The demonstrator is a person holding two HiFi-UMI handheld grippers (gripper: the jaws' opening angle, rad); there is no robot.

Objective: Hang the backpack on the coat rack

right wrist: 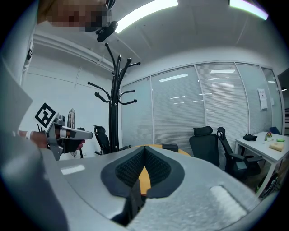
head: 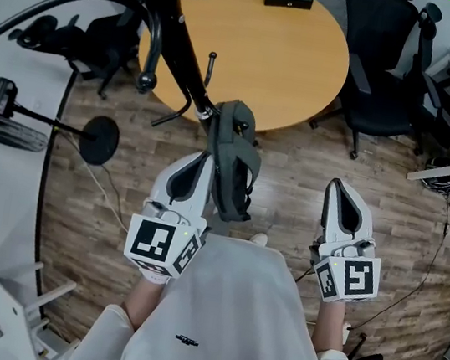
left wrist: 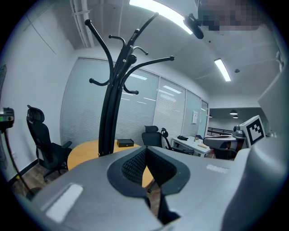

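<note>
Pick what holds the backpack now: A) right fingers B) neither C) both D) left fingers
B: the left gripper and right gripper each show fingers shut with nothing between them. In the head view the backpack appears to hang from the rack, beside the left gripper and well apart from the right.

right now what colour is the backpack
Dark grey with a slight green tinge. The backpack shows best in the head view.
</note>
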